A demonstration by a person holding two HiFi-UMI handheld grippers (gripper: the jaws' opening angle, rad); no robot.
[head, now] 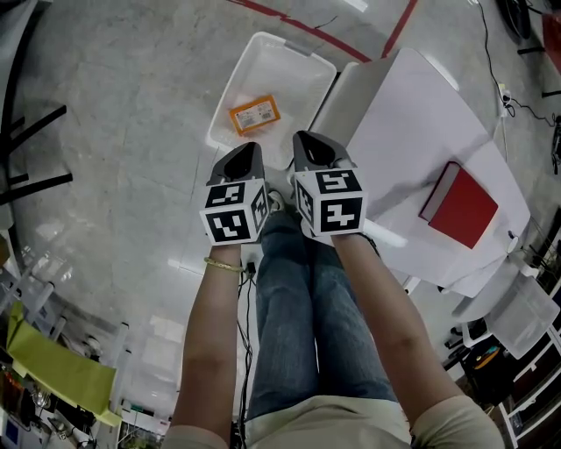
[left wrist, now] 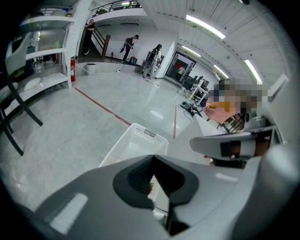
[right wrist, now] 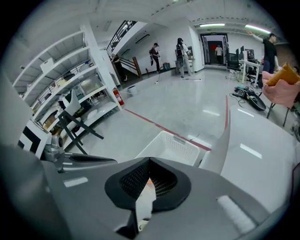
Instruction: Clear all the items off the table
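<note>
A white plastic basket (head: 230, 88) stands on the floor beside the white table (head: 412, 114), with an orange packet (head: 254, 114) lying in it. A red book (head: 462, 207) lies on the table's right part. My left gripper (head: 248, 149) and right gripper (head: 313, 140) hang side by side above the person's jeans, short of the basket. Both are shut with nothing between the jaws. The left gripper view looks past its shut jaws (left wrist: 153, 159) to the basket (left wrist: 140, 136). The right gripper view does the same, with jaws (right wrist: 149, 161) and basket (right wrist: 173, 140).
Black chair legs (head: 35, 149) stand at the left. A red tape line (head: 298, 24) crosses the floor behind the basket. Shelving (right wrist: 70, 89) lines the left wall. A yellow-green sheet (head: 53, 364) lies low at the left, and cables (head: 517, 105) trail at the far right.
</note>
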